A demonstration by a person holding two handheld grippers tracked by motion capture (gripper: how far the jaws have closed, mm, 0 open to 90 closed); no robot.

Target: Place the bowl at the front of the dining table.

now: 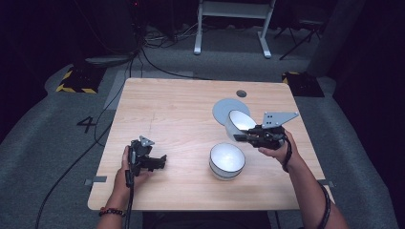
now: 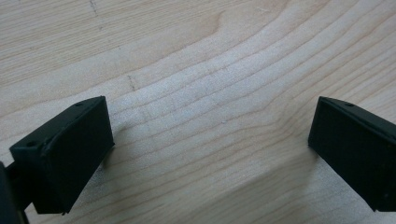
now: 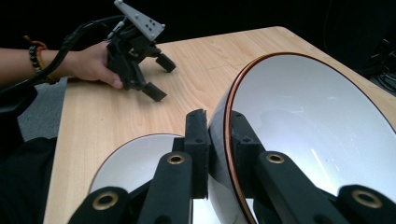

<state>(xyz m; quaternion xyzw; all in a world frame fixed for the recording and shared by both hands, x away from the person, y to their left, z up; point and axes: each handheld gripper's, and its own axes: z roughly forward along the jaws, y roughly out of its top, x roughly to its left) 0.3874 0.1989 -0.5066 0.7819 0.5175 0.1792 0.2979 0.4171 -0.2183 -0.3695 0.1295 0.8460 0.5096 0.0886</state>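
My right gripper [image 1: 237,138] is shut on the rim of a bowl [image 1: 239,121] with a silvery inside and an orange-edged rim. The bowl is tipped on its side above the table. In the right gripper view the jaws [image 3: 217,120] pinch that rim, one inside and one outside the bowl [image 3: 308,121]. A second, matching bowl [image 1: 227,160] stands upright on the table just below and to the left of the held one, seen too as the bowl [image 3: 135,163] behind the jaws. My left gripper [image 1: 160,161] rests at the table's front left, open with nothing between its fingers [image 2: 74,154].
A flat grey round plate [image 1: 223,108] lies on the wooden table [image 1: 181,109] behind the held bowl. A small dark hole [image 1: 241,93] sits near the far edge. The left hand and its gripper [image 3: 159,77] lie across the table in the right gripper view.
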